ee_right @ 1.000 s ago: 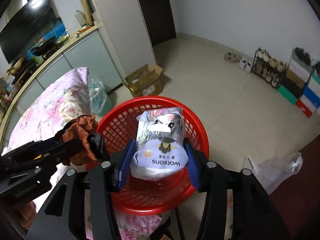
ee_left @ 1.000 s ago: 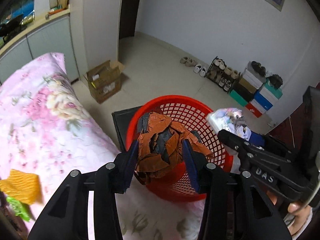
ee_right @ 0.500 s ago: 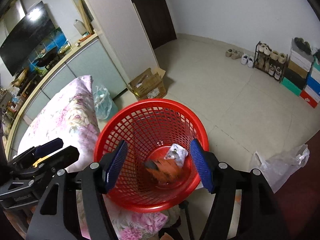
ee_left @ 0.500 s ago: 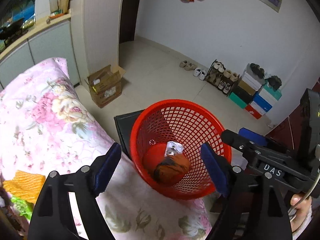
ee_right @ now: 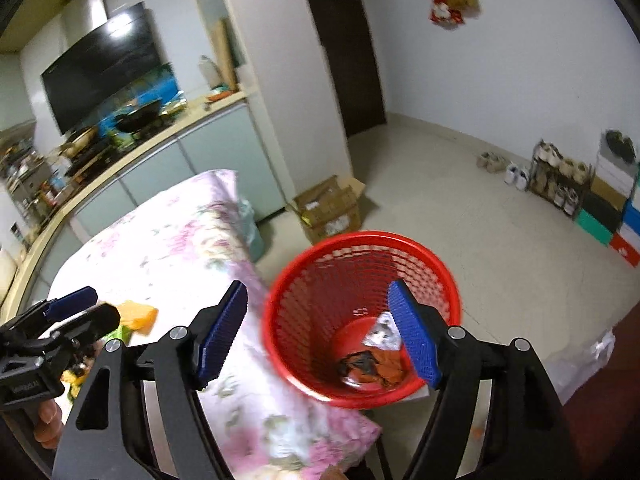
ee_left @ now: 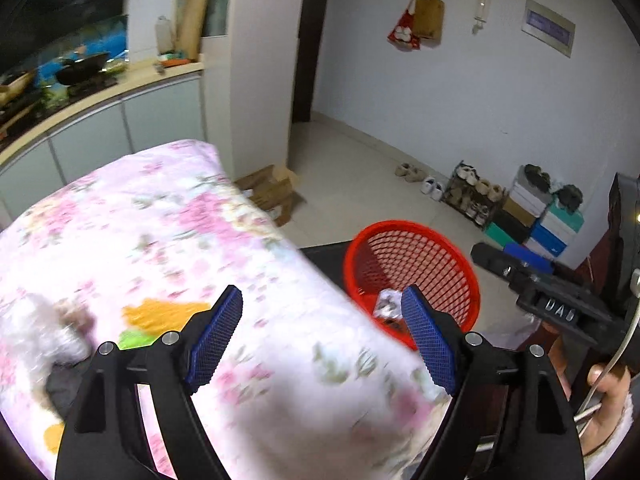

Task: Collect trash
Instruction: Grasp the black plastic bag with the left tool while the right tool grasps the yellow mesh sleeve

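Now, from the left wrist: left gripper over the floral bed, jaws spread wide, nothing between. Red basket just off the bed's far corner, a pale wrapper inside. Orange scrap and green scrap near the bed's left edge. From the right wrist: right gripper above the basket, jaws opening, empty. Wrapper and crumpled orange-black trash on the basket's bottom.

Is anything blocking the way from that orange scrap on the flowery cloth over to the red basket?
Nothing visible does. The orange scrap lies on the floral pink cloth, and the red mesh basket stands open-topped just past the cloth's edge.
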Demonstrator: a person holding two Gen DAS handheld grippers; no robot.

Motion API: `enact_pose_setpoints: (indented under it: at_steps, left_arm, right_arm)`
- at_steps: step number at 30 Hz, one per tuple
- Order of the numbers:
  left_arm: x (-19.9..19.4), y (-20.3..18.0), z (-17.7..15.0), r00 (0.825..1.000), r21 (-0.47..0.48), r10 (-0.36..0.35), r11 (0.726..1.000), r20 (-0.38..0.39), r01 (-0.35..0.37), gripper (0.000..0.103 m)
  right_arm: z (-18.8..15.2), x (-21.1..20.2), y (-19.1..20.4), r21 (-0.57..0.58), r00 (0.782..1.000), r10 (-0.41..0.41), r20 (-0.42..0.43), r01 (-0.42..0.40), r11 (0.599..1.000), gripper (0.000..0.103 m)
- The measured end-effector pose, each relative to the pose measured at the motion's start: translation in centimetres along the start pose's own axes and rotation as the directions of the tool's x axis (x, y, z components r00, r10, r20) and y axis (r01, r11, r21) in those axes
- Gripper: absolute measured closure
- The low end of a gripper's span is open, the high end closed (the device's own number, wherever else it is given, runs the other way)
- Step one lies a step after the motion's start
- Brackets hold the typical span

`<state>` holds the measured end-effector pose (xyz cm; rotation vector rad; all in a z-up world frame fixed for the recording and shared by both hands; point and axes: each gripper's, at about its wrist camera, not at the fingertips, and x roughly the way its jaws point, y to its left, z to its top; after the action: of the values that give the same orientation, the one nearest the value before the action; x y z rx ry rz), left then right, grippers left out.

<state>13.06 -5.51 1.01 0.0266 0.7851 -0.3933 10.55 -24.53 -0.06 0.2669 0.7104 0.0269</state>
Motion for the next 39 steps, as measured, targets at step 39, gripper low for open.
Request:
enact_pose_setpoints:
  at_steps: [39]
  left_arm:
    - [-4.7,17.0,-7.5,0.974,-0.251,0.224,0.941,-0.044,-0.227,0.062]
  right_arm:
    - [-3.6,2.6,11.2,-0.151,0.982,0.149,-0.120,-0.166,0.974,0.027]
